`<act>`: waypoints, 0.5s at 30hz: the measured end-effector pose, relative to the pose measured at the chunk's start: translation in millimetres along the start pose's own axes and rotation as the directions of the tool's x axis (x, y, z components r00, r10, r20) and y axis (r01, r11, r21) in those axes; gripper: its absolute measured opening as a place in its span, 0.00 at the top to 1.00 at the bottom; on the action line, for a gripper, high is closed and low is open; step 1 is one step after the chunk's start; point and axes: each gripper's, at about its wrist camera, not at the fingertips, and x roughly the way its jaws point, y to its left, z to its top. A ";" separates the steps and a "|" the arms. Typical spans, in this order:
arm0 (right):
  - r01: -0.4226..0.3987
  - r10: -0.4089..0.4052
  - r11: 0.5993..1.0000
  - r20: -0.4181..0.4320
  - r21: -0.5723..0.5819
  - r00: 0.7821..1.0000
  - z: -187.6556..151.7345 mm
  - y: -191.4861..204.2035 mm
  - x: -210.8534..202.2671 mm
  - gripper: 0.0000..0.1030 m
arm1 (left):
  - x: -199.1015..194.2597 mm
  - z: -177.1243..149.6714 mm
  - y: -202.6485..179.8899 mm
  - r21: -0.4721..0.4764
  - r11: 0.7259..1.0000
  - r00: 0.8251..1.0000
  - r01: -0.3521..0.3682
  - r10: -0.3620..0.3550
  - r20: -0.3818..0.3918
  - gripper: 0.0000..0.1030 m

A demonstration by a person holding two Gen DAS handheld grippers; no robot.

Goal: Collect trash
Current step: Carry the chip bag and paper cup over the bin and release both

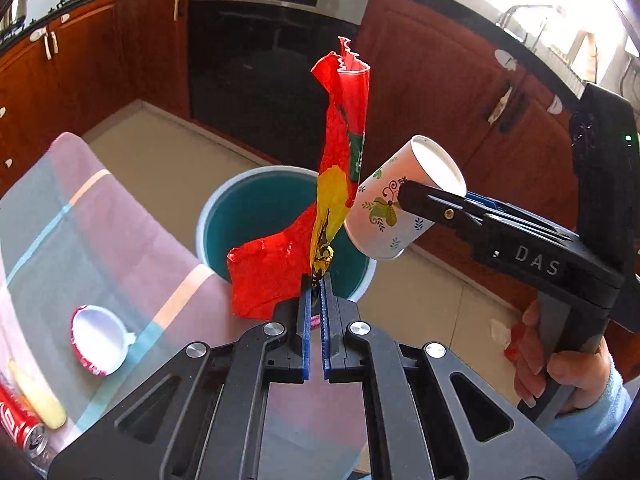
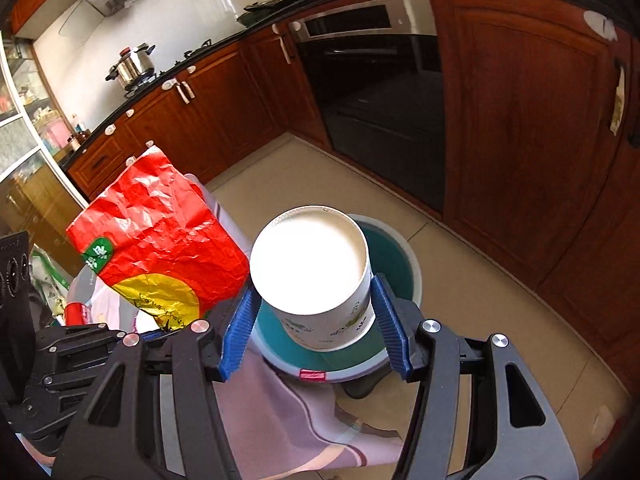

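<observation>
Striped cloth in pink, grey and teal covers the counter nearest the cameras, and on it are seen a white foil-rimmed lid, a yellowish object that cannot be identified, and a red can lying at the edge. Just beyond, the left gripper is closed tight on the bottom corner of a crumpled red and yellow wrapper, which is held upright. Beside it, a patterned paper cup is clamped between the blue fingers of the right gripper; its white interior appears empty. Both items are held over a white bin with a teal inside, standing on the tiled floor by the counter; nothing can be made out in it. Farther back, dark wooden cabinets and a built-in oven are seen.
</observation>
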 end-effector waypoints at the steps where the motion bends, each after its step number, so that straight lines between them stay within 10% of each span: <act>1: 0.007 -0.007 1.000 -0.010 0.008 1.000 1.4 -6.5 5.3 0.47 | 12.6 3.5 -1.3 -0.001 1.000 1.000 0.003 -0.003 -0.014 0.96; 11: 0.052 -0.048 0.998 -0.089 0.035 0.995 8.5 -36.6 53.2 0.47 | 84.6 23.7 15.8 -0.035 0.999 0.994 0.012 -0.015 -0.106 0.91; 15: 0.050 -0.047 0.999 -0.108 0.021 0.993 8.6 -35.1 68.6 0.47 | 81.2 18.0 24.8 -0.046 0.997 0.995 -0.061 0.057 -0.086 0.44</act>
